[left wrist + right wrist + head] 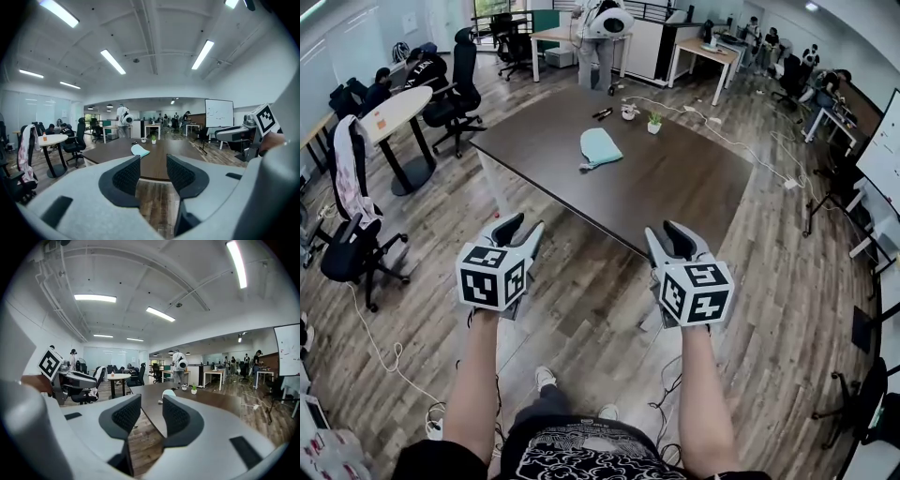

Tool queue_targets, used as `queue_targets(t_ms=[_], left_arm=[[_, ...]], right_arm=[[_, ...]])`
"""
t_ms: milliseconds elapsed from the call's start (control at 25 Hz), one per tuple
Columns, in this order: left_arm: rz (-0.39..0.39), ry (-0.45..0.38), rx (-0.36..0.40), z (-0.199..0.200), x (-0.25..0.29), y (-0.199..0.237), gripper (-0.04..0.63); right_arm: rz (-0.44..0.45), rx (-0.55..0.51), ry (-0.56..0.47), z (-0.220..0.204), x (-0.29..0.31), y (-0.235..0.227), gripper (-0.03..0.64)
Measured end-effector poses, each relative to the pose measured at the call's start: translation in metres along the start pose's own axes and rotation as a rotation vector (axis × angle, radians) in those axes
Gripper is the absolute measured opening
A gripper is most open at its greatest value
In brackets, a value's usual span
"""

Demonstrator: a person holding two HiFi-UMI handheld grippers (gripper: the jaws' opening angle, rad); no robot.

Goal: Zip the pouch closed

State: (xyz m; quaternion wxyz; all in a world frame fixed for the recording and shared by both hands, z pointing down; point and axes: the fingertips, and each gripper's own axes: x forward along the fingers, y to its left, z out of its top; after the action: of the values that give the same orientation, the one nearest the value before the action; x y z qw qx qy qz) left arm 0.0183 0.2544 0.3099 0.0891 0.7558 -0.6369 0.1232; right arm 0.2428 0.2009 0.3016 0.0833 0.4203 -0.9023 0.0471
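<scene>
Left gripper (528,225) and right gripper (661,232), empty with jaws narrowly apart, should move up to the pouch (600,147) well ahead, approaching opposite ends

There's the pouch (600,148), pale mint-blue and soft, lying flat on the dark brown table (694,187). It sits near the middle of the top, a little toward the far left edge and well back from the near corner. Its rounded end points away and its lower end narrows, with a small tab poking out to the left. From the left gripper view the pouch (139,150) is a low, limp shape. Whether its zip is open or shut can't be made out.
</scene>
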Motion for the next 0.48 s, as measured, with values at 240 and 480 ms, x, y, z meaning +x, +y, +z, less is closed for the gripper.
queue_targets(t_ms=[240, 480], left_arm=[[-0.06, -0.006, -0.012, 0.009, 0.029, 0.032, 0.198], [-0.117, -0.001, 0.025, 0.011, 0.056, 0.065, 0.29]], right_arm=[[-0.043, 0.032, 0.009, 0.006, 0.034, 0.004, 0.225], [-0.034, 0.068, 0.015, 0.01, 0.07, 0.019, 0.308]])
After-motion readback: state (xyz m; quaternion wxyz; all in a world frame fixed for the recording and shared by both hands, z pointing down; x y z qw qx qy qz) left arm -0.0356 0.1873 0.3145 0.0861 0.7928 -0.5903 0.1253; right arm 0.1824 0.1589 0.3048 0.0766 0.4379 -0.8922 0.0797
